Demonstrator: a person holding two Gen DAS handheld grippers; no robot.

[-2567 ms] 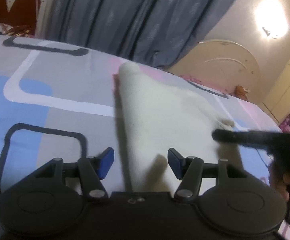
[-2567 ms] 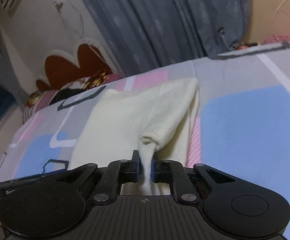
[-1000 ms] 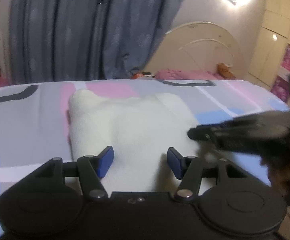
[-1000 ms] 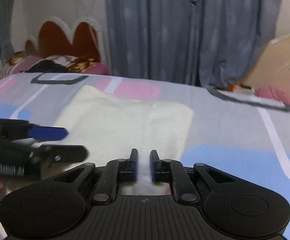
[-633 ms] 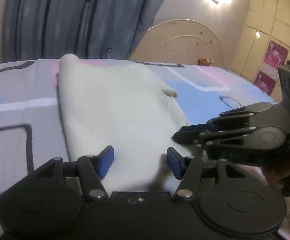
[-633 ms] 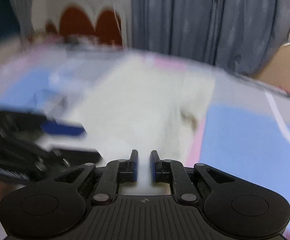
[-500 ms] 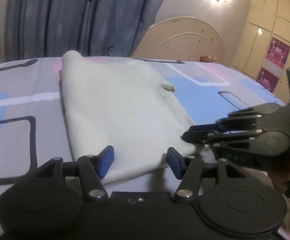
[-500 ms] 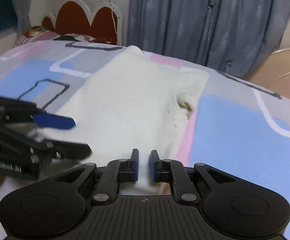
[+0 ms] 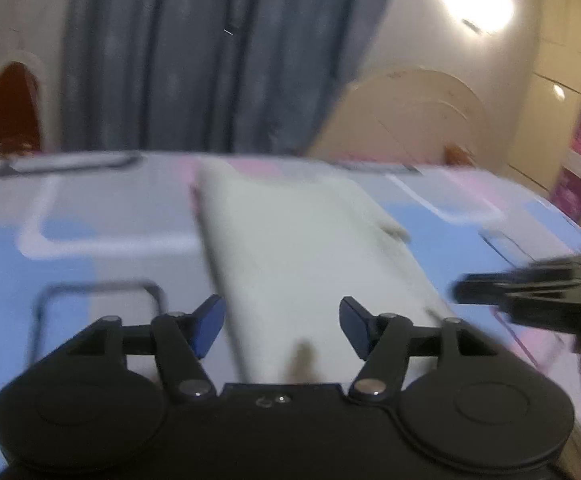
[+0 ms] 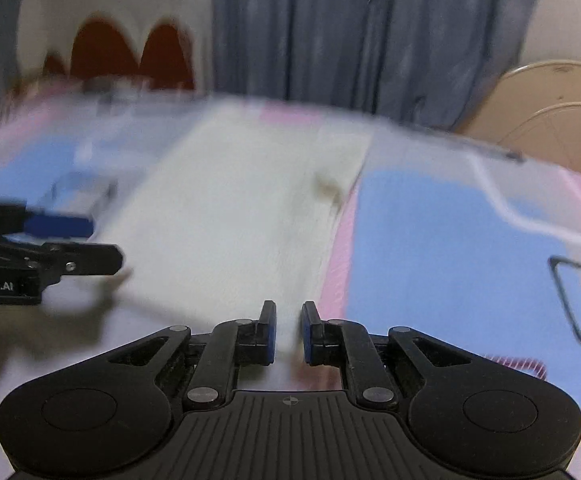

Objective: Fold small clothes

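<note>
Patterned bedsheet (image 9: 90,216) under cream garment (image 9: 302,248). Left gripper (image 9: 281,326) jaws wide apart, empty, over near hem. Right gripper (image 10: 288,332) jaws nearly together; whether pinching cloth, cannot tell. Advice: seize both near corners evenly before folding forward.

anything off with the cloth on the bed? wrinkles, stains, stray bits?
One thing: a small bunched lump with a dark shadow on the cream cloth along its right edge, likely a loose flap. Otherwise it lies flat on the bedsheet. Both views are blurred, so a stain can't be excluded.
</note>
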